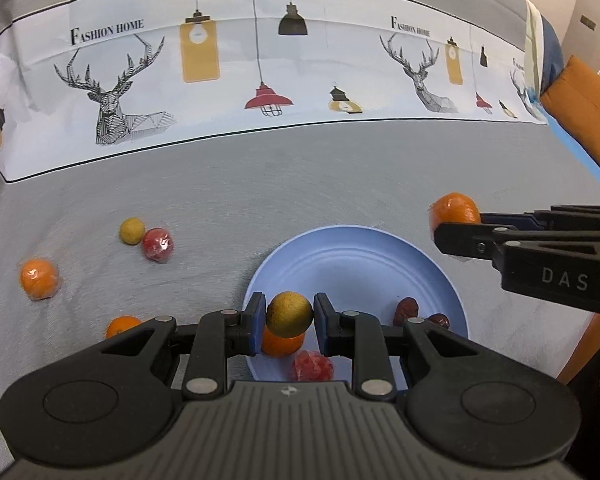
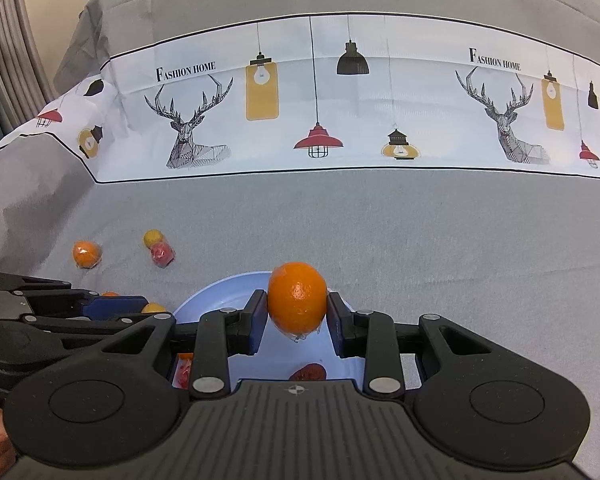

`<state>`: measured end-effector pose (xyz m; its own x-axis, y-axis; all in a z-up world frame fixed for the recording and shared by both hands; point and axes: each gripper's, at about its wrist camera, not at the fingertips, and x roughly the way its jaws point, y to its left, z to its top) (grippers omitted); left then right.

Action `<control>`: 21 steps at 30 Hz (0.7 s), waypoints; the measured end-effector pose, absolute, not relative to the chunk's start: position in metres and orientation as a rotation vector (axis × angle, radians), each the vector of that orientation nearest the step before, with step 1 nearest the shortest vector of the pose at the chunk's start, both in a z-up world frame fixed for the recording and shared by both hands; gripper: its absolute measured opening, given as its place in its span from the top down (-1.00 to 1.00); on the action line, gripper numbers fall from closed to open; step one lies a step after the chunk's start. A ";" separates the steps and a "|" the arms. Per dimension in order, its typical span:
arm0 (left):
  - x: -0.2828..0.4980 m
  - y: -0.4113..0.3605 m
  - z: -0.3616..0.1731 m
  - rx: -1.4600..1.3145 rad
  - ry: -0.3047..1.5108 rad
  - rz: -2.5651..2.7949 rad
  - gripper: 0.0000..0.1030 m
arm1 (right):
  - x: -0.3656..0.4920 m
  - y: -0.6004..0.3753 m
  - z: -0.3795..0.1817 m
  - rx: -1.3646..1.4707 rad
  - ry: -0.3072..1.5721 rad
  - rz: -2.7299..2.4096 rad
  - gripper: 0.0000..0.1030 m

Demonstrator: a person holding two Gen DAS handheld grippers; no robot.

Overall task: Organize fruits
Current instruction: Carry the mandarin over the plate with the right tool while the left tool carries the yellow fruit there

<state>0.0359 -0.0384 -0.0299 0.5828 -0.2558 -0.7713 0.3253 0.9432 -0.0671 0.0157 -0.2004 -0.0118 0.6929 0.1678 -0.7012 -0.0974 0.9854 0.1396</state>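
Fruits partly hidden: orange [image 1: 282, 343] and red wrapped fruit [image 1: 313, 366] in blue plate [image 1: 352, 248] cut off by left gripper [image 1: 289, 316], clamped on yellow-green fruit [image 1: 289, 314]. Right gripper [image 2: 297, 308] clamped on wrapped orange [image 2: 297, 298] above plate's far rim. Grey tablecloth [image 2: 420, 240], "FASHION HOME" on white band [image 1: 236, 76]; "DAS" on right gripper.
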 end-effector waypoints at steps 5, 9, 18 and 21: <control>0.035 -0.044 -0.031 0.101 0.879 -0.361 0.46 | 0.017 -0.198 -0.013 0.087 0.798 0.156 0.34; 0.031 -0.051 -0.033 0.124 0.874 -0.385 0.46 | 0.017 -0.197 -0.013 0.083 0.801 0.160 0.34; 0.027 -0.058 -0.035 0.155 0.862 -0.415 0.46 | 0.018 -0.196 -0.014 0.075 0.803 0.160 0.34; 0.027 -0.058 -0.035 0.158 0.864 -0.420 0.46 | 0.017 -0.196 -0.014 0.073 0.805 0.159 0.34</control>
